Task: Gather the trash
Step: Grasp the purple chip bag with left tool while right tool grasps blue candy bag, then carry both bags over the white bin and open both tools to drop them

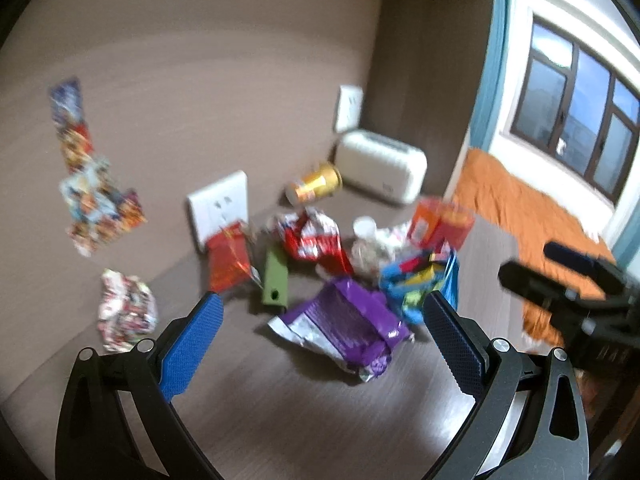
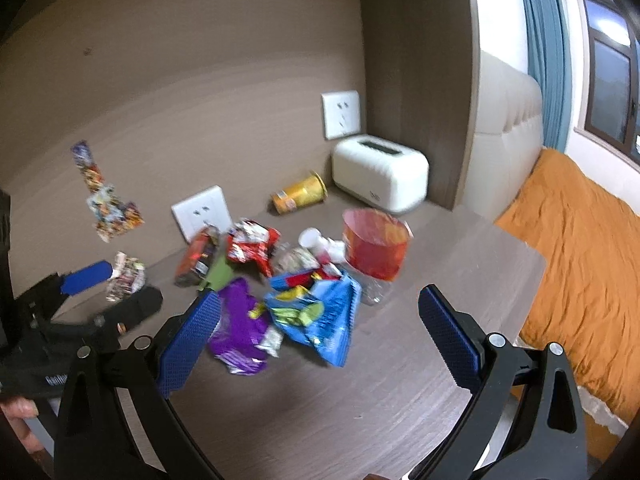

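A heap of trash lies on the brown table (image 2: 360, 400). A purple wrapper (image 1: 344, 324) (image 2: 240, 332) and a blue snack bag (image 1: 420, 280) (image 2: 320, 316) lie nearest. Behind them are a red-and-white wrapper (image 1: 312, 236) (image 2: 252, 246), a red packet (image 1: 228, 260) (image 2: 196, 258), a green piece (image 1: 274, 280), a clear plastic bottle (image 2: 372, 288), a red-orange paper cup (image 2: 374, 244) (image 1: 440, 224) and a yellow cup on its side (image 1: 316, 188) (image 2: 298, 196). A crumpled wrapper (image 1: 126, 310) (image 2: 126, 278) lies at left. My left gripper (image 1: 320, 340) and right gripper (image 2: 320, 340) are open and empty, above the near wrappers.
A cream toaster (image 1: 380, 166) (image 2: 380, 178) stands at the back corner by wall sockets (image 2: 202, 212). Colourful stickers (image 1: 88, 176) are on the wall. A bed with an orange cover (image 2: 580, 280) is past the table's right edge. The other gripper shows at right in the left wrist view (image 1: 580, 292).
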`<state>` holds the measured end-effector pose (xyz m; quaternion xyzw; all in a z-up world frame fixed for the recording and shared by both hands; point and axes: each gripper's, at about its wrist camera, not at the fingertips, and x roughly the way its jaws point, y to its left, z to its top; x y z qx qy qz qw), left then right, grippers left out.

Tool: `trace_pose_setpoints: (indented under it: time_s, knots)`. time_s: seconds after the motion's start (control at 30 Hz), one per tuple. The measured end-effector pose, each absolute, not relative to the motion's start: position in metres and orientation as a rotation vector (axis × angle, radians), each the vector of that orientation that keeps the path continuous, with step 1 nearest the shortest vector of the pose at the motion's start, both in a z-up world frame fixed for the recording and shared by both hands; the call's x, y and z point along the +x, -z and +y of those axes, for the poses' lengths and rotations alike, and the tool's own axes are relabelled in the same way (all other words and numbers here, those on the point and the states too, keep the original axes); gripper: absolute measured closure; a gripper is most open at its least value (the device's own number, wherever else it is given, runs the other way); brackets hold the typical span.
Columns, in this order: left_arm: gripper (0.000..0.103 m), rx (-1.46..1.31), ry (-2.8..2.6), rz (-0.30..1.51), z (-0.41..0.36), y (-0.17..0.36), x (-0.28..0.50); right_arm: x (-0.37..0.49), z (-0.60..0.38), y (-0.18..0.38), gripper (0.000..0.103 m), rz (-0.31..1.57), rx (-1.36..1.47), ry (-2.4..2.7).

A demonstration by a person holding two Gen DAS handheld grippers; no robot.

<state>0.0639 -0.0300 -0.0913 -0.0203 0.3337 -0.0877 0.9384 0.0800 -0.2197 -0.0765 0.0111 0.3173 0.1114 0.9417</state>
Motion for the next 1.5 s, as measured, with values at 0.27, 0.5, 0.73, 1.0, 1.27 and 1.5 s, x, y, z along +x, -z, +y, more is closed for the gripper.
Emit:
trace_pose_setpoints:
  time_s: [0.27, 0.5, 0.73, 1.0, 1.27, 1.5]
  knots:
    - [0.005, 0.110, 0.277, 0.732, -0.064, 0.132, 0.090, 0.118, -0.214, 0.106, 0.004, 0.743, 0.042, -0.248]
    - [0.005, 0.157, 0.314, 0.753, -0.077, 0.153, 0.119, 0.154, -0.194, 0.136, 0.004, 0.830, 0.043, -0.285]
    - [0.005, 0.122, 0.388, 0.830, -0.078, 0.173, 0.138, 0.165, -0.193, 0.153, 0.017, 0.868, 0.063, -0.296]
    - [0.031, 0.127, 0.412, 0.822, -0.082, 0.169, 0.141, 0.157, -0.210, 0.139, 0.022, 0.848, 0.108, -0.300]
    - [0.037, 0.151, 0.413, 0.833, -0.085, 0.153, 0.123, 0.119, -0.247, 0.107, 0.022, 0.791, 0.179, -0.306]
    - [0.038, 0.148, 0.469, 0.821, -0.114, 0.131, 0.092, 0.074, -0.310, 0.085, 0.022, 0.748, 0.207, -0.197]
